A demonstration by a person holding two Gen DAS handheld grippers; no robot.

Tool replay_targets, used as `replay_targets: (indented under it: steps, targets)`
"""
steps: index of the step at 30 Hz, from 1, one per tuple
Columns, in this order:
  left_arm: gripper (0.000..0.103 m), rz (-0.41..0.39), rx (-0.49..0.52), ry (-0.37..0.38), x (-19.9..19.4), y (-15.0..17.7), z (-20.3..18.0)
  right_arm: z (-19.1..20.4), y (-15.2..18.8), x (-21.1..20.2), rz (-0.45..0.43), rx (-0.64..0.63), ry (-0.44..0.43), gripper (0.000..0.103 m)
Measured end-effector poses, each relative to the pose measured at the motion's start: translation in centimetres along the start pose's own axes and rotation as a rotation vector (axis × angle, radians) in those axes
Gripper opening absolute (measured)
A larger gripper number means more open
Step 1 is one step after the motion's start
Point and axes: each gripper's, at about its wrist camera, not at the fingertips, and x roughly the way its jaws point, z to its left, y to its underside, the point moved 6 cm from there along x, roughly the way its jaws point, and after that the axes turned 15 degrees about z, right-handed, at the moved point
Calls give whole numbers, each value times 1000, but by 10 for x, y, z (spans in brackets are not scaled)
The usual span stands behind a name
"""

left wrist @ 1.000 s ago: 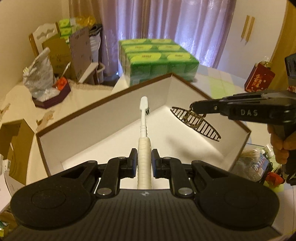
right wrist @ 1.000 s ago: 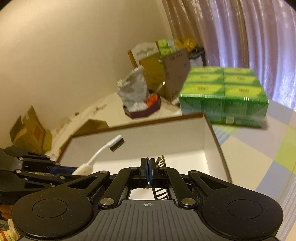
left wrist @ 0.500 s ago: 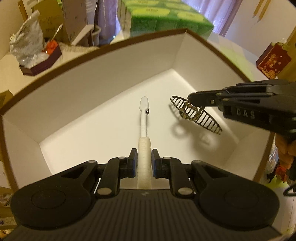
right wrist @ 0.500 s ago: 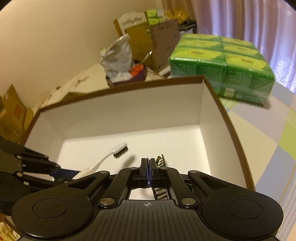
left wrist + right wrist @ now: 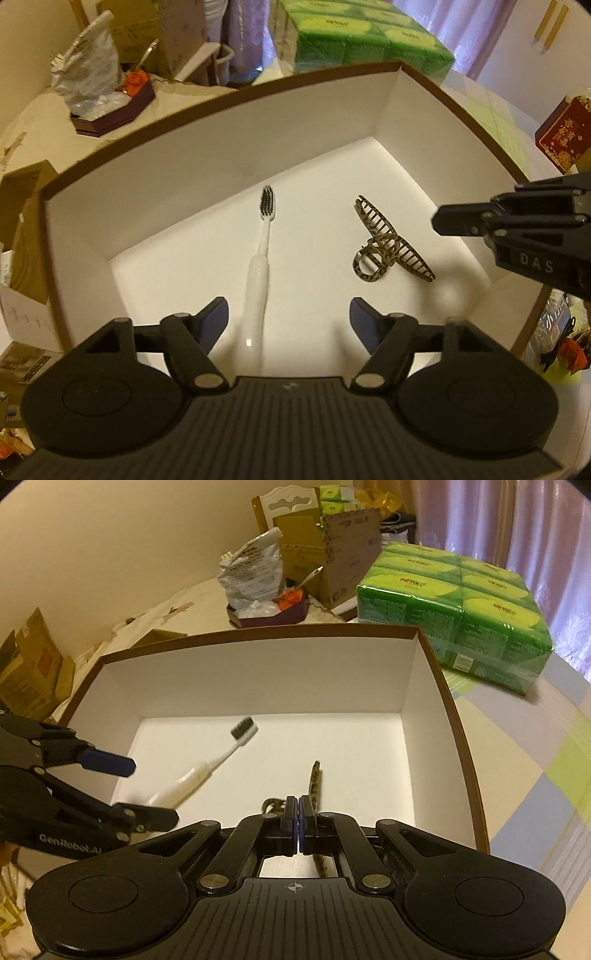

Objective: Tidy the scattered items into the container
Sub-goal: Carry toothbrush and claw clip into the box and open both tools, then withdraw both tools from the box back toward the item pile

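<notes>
Both items now lie released on the box (image 5: 229, 147) floor: toothbrush (image 5: 260, 273), hair clip (image 5: 388, 247) beside it. Left claw (image 5: 288, 321) spread; right claw (image 5: 297, 825) pressed together, empty.

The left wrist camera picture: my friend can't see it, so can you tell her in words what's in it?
A white toothbrush and a brown patterned hair claw clip lie apart on the floor of a white box with a brown rim. The left gripper hangs open above the toothbrush handle, and the right gripper reaches in from the right.
</notes>
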Motion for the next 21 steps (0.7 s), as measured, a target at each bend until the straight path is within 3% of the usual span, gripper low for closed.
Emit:
replay_targets:
  steps: [3,11,12,13,14,16,21]
  targets:
    - [77,-15,-18,-12,-12,6,-2,1,5,-10,-5,-2,-14,4]
    - [87,-97,-56,-46,-50,14,-8,7,19,-42,-54,-3,-19,5]
    - [88,-108,-58,-48,-55,15,-10,7,22,-46,-62,-2,-21,20]
    - [89,-118,-60,-51,-59,17,-12,7,24,-50,-71,4,-19,49]
    - [90,-125,-63,-56,-62,18,-14,7,26,-56,-97,12,-4,103]
    - [91,-139,-71,-65,-68,23,-18,9,31,-70,-215,-4,38,103]
    - [92,-156,-85,-79,-77,34,-28,7,37,-68,-217,27,32,103]
